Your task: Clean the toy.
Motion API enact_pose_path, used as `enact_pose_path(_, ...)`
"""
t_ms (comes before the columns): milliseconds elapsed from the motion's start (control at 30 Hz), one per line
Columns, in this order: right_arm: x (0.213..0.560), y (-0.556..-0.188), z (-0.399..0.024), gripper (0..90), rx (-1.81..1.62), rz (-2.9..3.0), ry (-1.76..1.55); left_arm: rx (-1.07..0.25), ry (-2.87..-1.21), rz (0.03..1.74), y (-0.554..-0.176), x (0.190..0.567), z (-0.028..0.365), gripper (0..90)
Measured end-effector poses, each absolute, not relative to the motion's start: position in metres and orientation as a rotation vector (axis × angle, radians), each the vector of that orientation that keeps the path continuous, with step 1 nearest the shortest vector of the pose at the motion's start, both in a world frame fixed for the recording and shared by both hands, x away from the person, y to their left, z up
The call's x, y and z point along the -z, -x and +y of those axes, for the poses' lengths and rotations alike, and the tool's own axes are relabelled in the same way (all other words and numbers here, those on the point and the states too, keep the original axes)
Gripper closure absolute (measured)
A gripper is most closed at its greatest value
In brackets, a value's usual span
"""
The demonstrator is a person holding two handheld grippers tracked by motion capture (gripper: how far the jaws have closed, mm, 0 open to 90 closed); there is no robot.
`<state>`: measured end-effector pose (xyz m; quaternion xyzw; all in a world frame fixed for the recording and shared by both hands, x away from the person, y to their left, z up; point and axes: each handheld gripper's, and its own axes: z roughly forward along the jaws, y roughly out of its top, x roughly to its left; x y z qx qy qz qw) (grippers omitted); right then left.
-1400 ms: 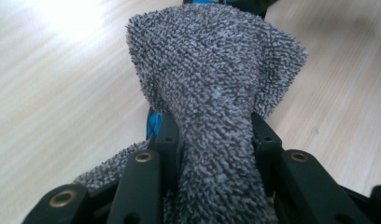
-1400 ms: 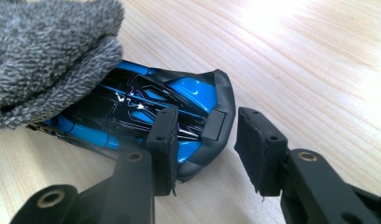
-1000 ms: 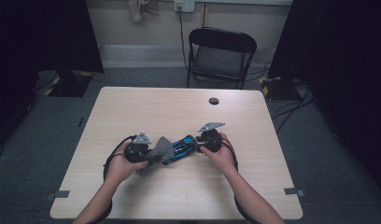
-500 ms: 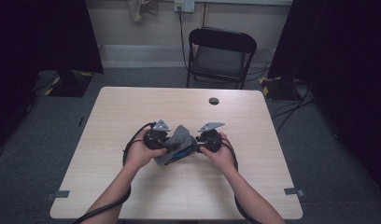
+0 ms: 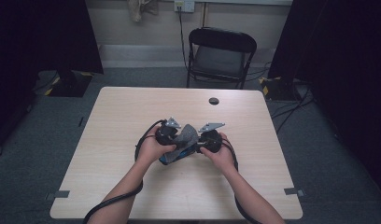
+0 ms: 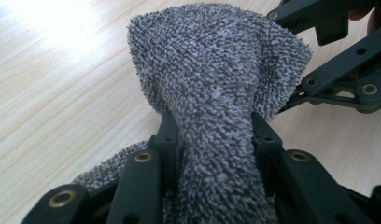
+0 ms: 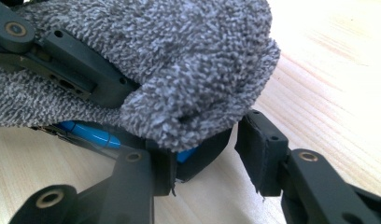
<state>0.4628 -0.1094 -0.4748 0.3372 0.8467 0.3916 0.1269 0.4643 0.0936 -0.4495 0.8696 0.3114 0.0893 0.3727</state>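
A grey terry cloth (image 5: 185,135) is bunched between both grippers at mid-table. My left gripper (image 5: 178,137) is shut on it; in the left gripper view the cloth (image 6: 212,60) rises in a fold out of that gripper (image 6: 214,135). Under the cloth lies a blue and black object (image 5: 172,158), mostly hidden. My right gripper (image 5: 197,145) points left at it. In the right gripper view the right gripper (image 7: 207,149) grips the object's black end, blue (image 7: 86,133) showing behind, and the cloth (image 7: 179,56) drapes over it. The left gripper's linkage (image 7: 62,65) lies across the cloth.
The light wooden table (image 5: 132,107) has a small black round thing (image 5: 214,101) near its far edge. A black folding chair (image 5: 219,56) stands behind the table. Cables trail from both grippers towards the near edge.
My left gripper has carried the grey cloth to the right, up against the right gripper and over the blue object. The right gripper has stayed put.
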Motion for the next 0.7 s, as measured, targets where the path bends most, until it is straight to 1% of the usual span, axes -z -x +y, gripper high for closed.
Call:
enact_pose_path(100, 0.475, -0.462, -0.109, 59.0, -1.139, 2.462, -0.976, -0.219, -2.237, 0.794, -0.464, 0.449, 0.096, 63.8)
enact_pose_path(233, 0.475, -0.463, -0.109, 59.0, -1.135, 2.464, -0.975, -0.249, -2.246, 0.799, -0.461, 0.449, 0.103, 63.7)
enact_pose_path(700, 0.474, -0.463, -0.110, 59.0, -1.122, 2.456, -0.982, -0.222, -2.247, 0.820, -0.434, 0.457, 0.145, 63.6)
